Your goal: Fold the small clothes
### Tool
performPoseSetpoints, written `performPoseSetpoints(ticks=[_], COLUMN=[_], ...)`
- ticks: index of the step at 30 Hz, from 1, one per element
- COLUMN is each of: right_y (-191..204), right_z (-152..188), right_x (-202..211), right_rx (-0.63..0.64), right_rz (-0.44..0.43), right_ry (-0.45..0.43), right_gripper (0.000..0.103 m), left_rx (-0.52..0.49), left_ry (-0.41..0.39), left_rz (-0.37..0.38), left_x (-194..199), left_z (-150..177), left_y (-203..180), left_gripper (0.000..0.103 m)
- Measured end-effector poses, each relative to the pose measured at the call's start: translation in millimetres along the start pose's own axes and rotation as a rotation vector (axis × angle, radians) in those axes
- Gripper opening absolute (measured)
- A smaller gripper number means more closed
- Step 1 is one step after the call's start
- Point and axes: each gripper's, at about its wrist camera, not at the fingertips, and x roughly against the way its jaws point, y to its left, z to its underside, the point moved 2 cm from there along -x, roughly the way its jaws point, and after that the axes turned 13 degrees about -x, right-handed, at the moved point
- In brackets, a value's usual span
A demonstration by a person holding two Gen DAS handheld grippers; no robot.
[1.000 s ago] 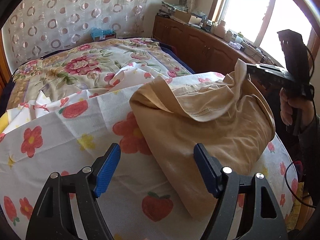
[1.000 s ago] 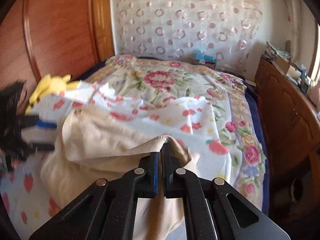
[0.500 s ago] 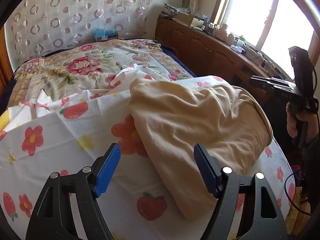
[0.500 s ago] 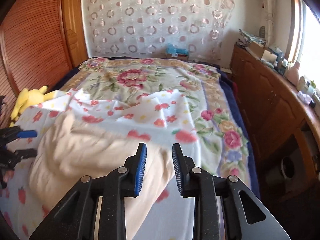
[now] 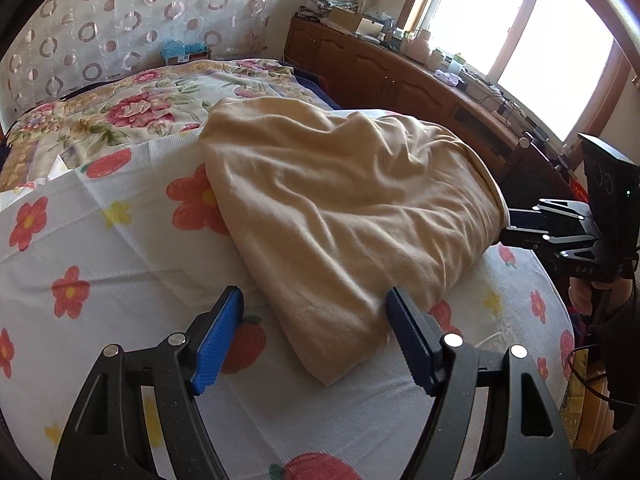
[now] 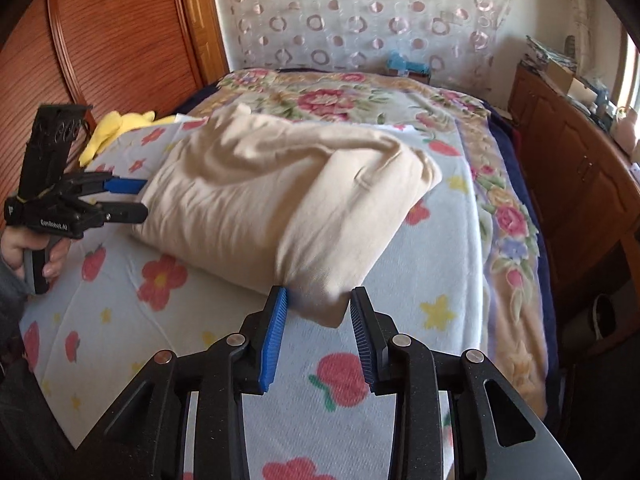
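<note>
A beige garment (image 5: 340, 208) lies folded over in a loose heap on the white flowered sheet (image 5: 100, 248); it also shows in the right wrist view (image 6: 272, 208). My left gripper (image 5: 314, 320) is open, its blue pads astride the garment's near corner. My right gripper (image 6: 318, 304) is open, its pads either side of the garment's nearest corner. In the left wrist view the right gripper (image 5: 510, 226) sits at the garment's right edge. In the right wrist view the left gripper (image 6: 136, 200) sits at its left edge.
The bed carries a flowered quilt (image 6: 340, 96) behind the sheet. A yellow plush toy (image 6: 116, 128) lies at the bed's left side by the wooden wardrobe (image 6: 120, 40). A wooden cabinet (image 5: 400, 76) with clutter runs along the right under the window.
My right gripper let go of the garment's edge, which dropped flat over the heap, then opened wider and came down to the garment's corner. My left gripper moved closer to the garment.
</note>
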Motion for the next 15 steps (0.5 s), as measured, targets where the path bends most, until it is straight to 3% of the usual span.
performPoseSetpoints(ticks=[2, 3, 6, 8, 11, 15], right_y=[1, 0, 1, 1, -4, -43], right_z=[-8, -10, -8, -7, -8, -24], right_x=[-8, -8, -6, -6, 5, 34], right_rx=[0.002, 0.005, 0.065, 0.092, 0.104, 0.005], right_rz=[-0.001, -0.008, -0.015, -0.011, 0.037, 0.145], right_ry=[0.012, 0.013, 0.016, 0.018, -0.004, -0.089], right_gripper=[0.034, 0.034, 0.015, 0.01, 0.002, 0.002], left_rx=[-0.012, -0.019, -0.028, -0.032, -0.031, -0.022], left_ry=[-0.002, 0.0, 0.004, -0.002, -0.009, -0.011], left_rz=[-0.008, -0.011, -0.016, -0.033, -0.077, -0.071], left_x=[-1, -1, -3, -2, 1, 2], left_z=[0, 0, -1, -1, 2, 4], left_y=[-2, -2, -2, -1, 4, 6], left_gripper=[0.06, 0.049, 0.026, 0.013, 0.008, 0.007])
